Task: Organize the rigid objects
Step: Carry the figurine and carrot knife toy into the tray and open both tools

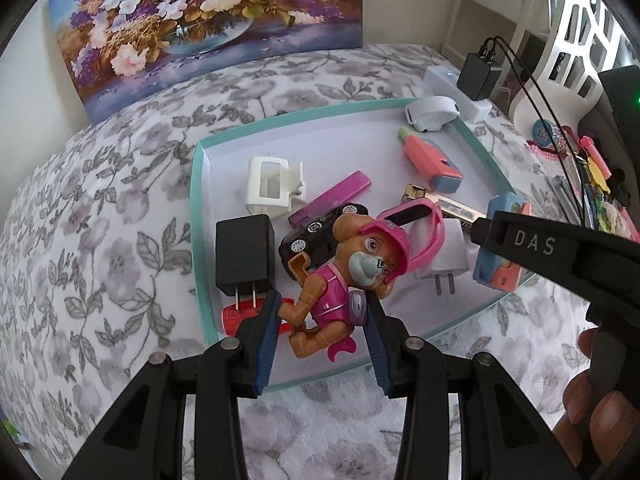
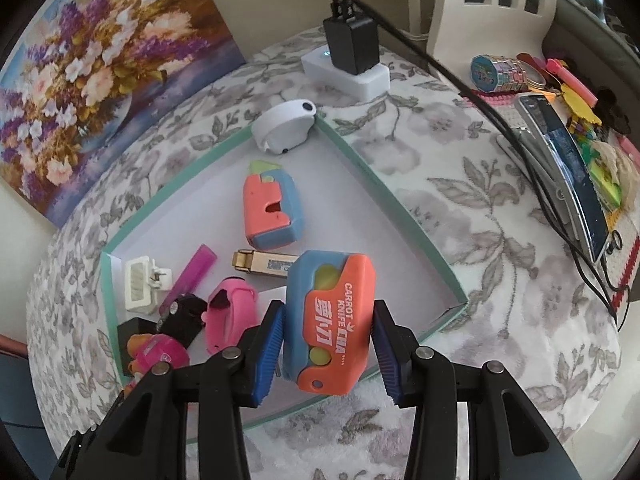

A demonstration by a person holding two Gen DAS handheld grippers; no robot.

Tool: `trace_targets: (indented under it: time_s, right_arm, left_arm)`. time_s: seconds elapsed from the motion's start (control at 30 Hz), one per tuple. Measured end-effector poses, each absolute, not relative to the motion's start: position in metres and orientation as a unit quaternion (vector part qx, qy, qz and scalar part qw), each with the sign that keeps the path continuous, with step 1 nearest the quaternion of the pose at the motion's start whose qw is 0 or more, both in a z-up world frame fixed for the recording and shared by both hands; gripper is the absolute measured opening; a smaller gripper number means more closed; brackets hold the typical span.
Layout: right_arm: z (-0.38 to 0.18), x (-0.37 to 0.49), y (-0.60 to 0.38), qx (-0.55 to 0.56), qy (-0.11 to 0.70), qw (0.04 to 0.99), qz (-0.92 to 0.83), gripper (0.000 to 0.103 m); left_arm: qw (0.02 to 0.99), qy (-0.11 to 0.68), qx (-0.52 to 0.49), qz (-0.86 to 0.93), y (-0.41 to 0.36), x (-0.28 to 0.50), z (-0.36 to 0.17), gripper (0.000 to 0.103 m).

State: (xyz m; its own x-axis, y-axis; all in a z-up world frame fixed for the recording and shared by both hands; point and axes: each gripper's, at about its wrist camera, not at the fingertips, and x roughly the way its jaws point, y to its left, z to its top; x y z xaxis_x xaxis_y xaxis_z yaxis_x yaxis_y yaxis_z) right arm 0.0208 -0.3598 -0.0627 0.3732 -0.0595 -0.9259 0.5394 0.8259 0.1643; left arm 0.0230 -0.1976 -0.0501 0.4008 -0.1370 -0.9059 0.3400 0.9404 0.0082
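My left gripper (image 1: 323,304) is shut on a pink-and-tan toy dog figure (image 1: 340,280), held over the near edge of a teal-rimmed white tray (image 1: 198,216). My right gripper (image 2: 328,320) is shut on an orange-and-blue carrot knife toy (image 2: 330,320), held above the tray's near side (image 2: 400,216); it also shows in the left wrist view (image 1: 498,240). In the tray lie a black charger (image 1: 244,254), a black toy car (image 1: 316,232), a white clip (image 1: 272,184), a purple bar (image 1: 330,198), a second carrot knife (image 2: 270,208), a gold bar (image 2: 266,262), a pink band (image 2: 232,314) and a white plug (image 1: 444,256).
The tray sits on a floral-cloth table. A white round device (image 2: 286,124) rests on the tray's far corner. A black charger in a white power strip (image 2: 352,60), cables, a phone (image 2: 568,160) and colourful clutter lie at the right. A flower painting (image 1: 208,20) leans at the back.
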Motion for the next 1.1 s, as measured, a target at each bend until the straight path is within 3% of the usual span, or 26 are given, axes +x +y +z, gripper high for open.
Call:
trace_targets:
  time_s: [0.5,0.6,1.1]
  right_arm:
    - [-0.071,0.028,-0.346,0.2,0.544,0.796,-0.176,0.046]
    - [-0.071,0.029,-0.346,0.2,0.545,0.795,-0.175,0.047]
    - [-0.075,0.029,-0.346,0.197,0.549,0.791,-0.184,0.059]
  left_arm:
    - [0.827,0.537,0.101,-0.134,-0.198,0.028,-0.059,0.043]
    - [0.827,0.539,0.095,-0.132,-0.197,0.029,-0.058,0.055]
    - [0.845,0.516,0.097,-0.101,-0.188,0.032,-0.045,0.063]
